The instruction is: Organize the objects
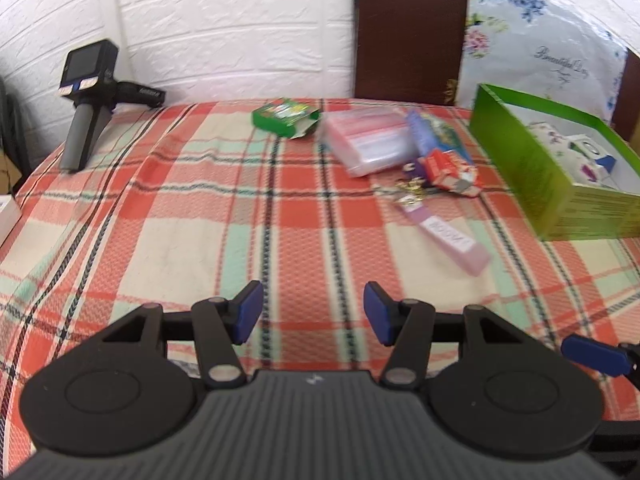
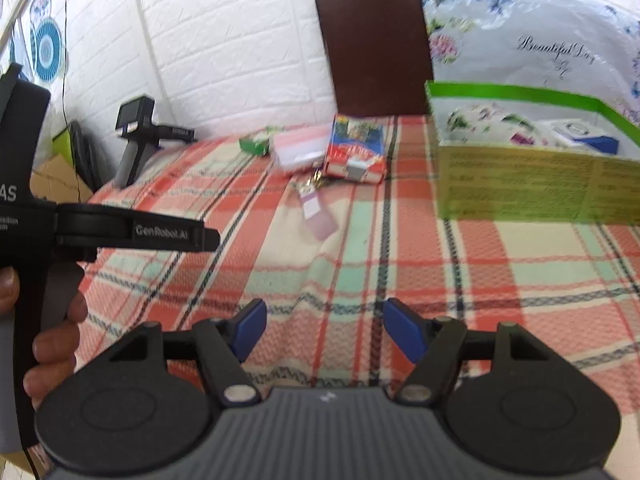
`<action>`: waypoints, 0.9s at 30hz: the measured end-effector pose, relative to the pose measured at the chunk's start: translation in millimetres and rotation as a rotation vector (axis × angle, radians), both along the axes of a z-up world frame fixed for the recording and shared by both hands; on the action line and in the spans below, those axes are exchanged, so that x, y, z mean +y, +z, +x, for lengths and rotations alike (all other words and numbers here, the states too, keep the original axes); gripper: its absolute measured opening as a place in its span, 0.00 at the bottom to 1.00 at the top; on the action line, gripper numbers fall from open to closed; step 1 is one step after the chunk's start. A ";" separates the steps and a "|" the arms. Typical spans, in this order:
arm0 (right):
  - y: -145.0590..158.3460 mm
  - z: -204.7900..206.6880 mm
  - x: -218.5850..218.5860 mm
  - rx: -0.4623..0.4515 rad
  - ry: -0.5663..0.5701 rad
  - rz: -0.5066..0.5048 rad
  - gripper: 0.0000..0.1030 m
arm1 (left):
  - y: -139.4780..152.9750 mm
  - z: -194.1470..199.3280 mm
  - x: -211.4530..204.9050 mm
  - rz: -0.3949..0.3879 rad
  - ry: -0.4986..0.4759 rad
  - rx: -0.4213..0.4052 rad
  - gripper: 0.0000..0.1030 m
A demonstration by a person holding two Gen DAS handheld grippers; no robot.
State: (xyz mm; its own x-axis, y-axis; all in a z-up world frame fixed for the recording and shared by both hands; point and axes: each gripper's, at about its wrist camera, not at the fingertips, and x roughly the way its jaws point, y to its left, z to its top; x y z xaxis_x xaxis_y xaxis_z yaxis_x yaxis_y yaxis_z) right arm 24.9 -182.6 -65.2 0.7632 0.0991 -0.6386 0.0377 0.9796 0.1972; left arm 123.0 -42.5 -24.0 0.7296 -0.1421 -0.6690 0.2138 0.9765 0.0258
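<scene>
Loose items lie on a plaid bed cover: a small green box (image 1: 286,117) (image 2: 255,143), a stack of clear plastic bags (image 1: 368,140) (image 2: 300,150), a red and blue packet (image 1: 450,166) (image 2: 354,152), and a pink tag on a gold keyring (image 1: 448,236) (image 2: 316,210). An open green box (image 1: 532,172) (image 2: 532,184) with several items inside stands at the right. My left gripper (image 1: 312,314) is open and empty, hovering over the near cover. My right gripper (image 2: 324,330) is open and empty too. Its blue pad (image 1: 592,356) shows at the right edge of the left wrist view.
A spare black handheld gripper (image 1: 94,96) (image 2: 138,136) stands at the bed's far left corner. A white brick wall, a dark headboard (image 1: 410,28) and a floral pillow (image 1: 532,40) lie behind. The left gripper's body and the hand holding it (image 2: 52,272) fill the right view's left side.
</scene>
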 end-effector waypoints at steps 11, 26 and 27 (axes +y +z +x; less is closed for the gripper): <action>2.7 68.4 11.1 -0.041 0.038 -0.136 0.57 | -18.3 33.5 61.6 -0.068 0.120 -0.029 0.56; -2.2 20.8 54.8 0.105 0.465 0.100 0.18 | 3.1 20.0 68.1 -0.379 -0.069 0.189 0.77; -2.1 13.6 62.2 0.083 0.500 0.048 0.19 | 2.3 19.0 65.3 -0.362 -0.074 0.191 0.77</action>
State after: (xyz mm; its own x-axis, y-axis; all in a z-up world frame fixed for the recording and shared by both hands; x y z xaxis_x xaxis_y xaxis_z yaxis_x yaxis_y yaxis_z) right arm 38.4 -120.4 -67.3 0.5615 0.4699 -0.6811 -0.4163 0.8718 0.2583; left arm 141.9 22.9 -21.7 0.5760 -0.4408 -0.6884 0.2518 0.8969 -0.3637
